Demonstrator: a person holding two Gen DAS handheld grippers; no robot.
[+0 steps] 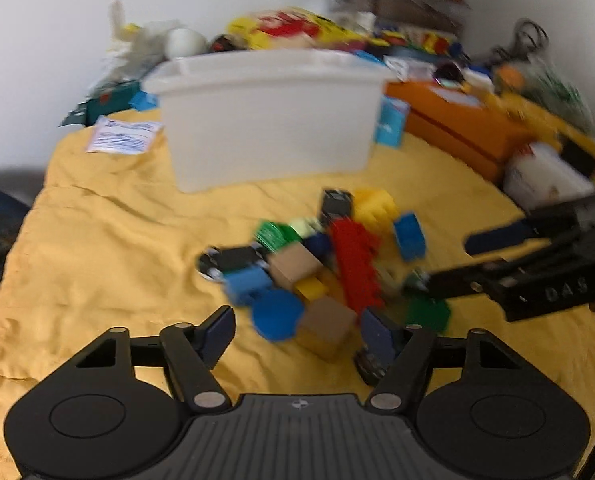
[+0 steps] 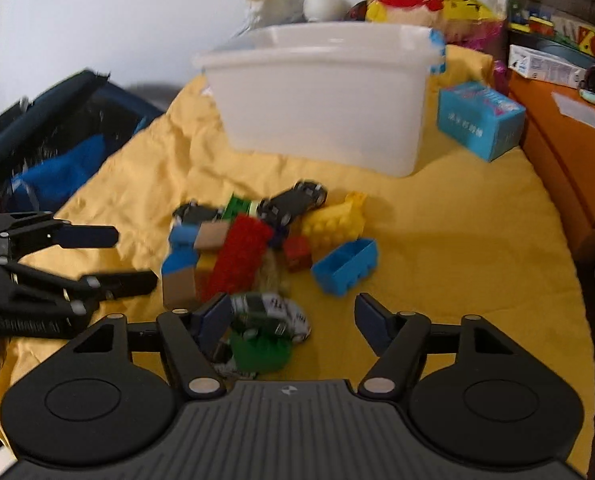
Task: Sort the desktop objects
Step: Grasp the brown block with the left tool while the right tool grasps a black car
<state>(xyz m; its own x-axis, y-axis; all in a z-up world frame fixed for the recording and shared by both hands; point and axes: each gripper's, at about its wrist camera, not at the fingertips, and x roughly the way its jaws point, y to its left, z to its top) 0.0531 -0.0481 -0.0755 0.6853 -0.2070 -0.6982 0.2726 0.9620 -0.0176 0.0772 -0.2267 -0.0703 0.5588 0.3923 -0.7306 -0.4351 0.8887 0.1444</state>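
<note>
A pile of toy blocks and toy cars lies on the yellow cloth. It holds a long red brick, a yellow brick, blue bricks, wooden cubes and a blue disc. A white plastic bin stands behind the pile. My left gripper is open, just in front of the pile. My right gripper is open over a green brick and a green toy car. The red brick and white bin show in the right wrist view too.
An orange box and a small blue carton stand right of the bin. A white packet lies to the bin's left. Plush toys and books crowd the back. A dark bag lies off the cloth's left edge.
</note>
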